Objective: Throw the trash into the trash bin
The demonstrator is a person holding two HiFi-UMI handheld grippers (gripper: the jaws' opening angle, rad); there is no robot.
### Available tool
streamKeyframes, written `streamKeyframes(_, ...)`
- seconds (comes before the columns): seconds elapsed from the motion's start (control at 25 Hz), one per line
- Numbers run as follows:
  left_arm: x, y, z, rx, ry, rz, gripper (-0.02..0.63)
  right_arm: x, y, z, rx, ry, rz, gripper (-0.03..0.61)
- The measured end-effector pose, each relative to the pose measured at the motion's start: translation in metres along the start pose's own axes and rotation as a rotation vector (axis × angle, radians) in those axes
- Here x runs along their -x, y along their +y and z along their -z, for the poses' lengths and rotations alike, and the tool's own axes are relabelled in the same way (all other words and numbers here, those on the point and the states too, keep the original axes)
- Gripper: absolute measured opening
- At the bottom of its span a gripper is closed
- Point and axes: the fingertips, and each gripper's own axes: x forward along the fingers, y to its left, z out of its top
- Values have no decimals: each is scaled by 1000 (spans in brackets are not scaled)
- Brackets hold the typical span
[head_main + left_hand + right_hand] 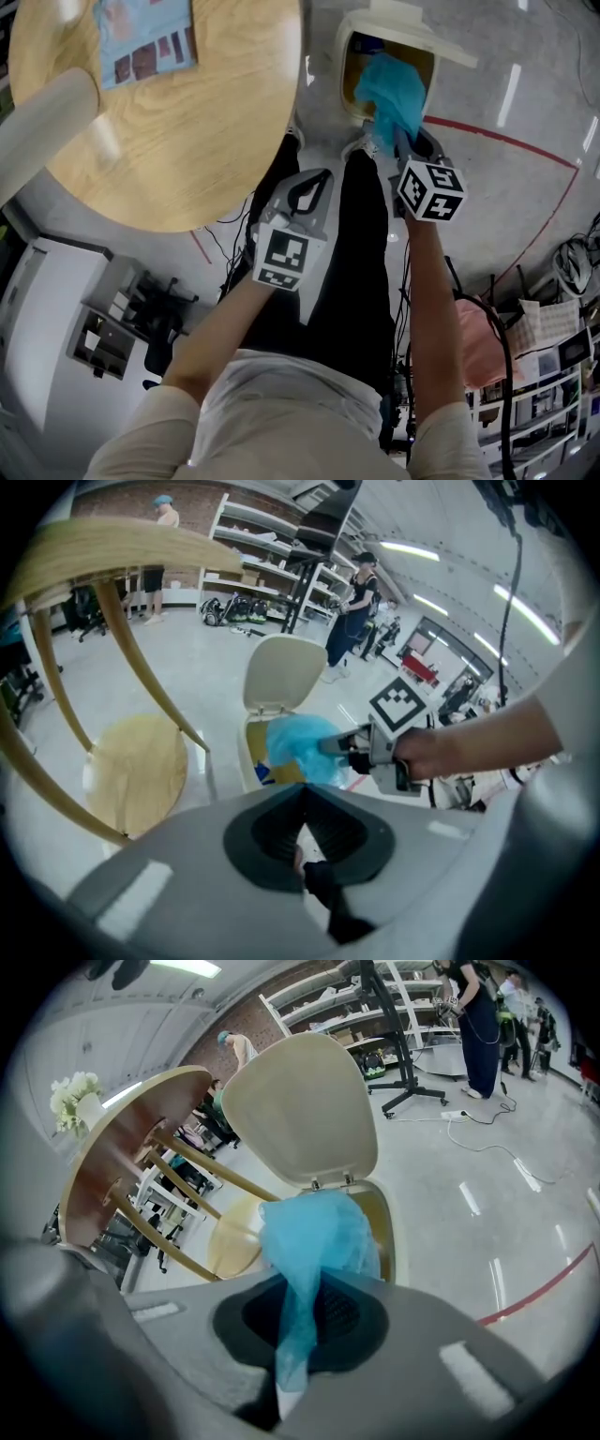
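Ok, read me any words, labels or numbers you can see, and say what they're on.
Nothing is readable.
Blue sheet on the table: printed patches, too blurred.
Left cube, right cube: marker squares only, no letters.
Items on the shelves: too small.

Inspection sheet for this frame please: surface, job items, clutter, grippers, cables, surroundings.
Surface: round wooden table beside the bin; glossy grey floor with a red line.
Job's things: blue trash held at the mouth of the open bin, lid up.
Clutter: blue printed sheet on the table; white cylinder at its edge.
Grippers: right gripper shut on the blue trash; left gripper shut, nothing held.
Cables: loose cables on the floor under the table's edge.
Surroundings: shelving, people standing.
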Motion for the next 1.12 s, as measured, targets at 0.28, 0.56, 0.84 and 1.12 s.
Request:
streamKeyframes(0.28,-5,-1,2,28,0,8,6,-14,-6,-6,4,10,19,51)
streamKeyframes(0.56,-8,-1,6,42,2,16,6,-20,0,-11,36,17,15,157)
streamKeyframes(0.84,-7,1,7,46,1,18,6,-18,0,-7,31,17,34,190)
streamKeyframes(1.12,-1,-1,4,33,-3,30,6,-7,2,-12,28,-1,51,190)
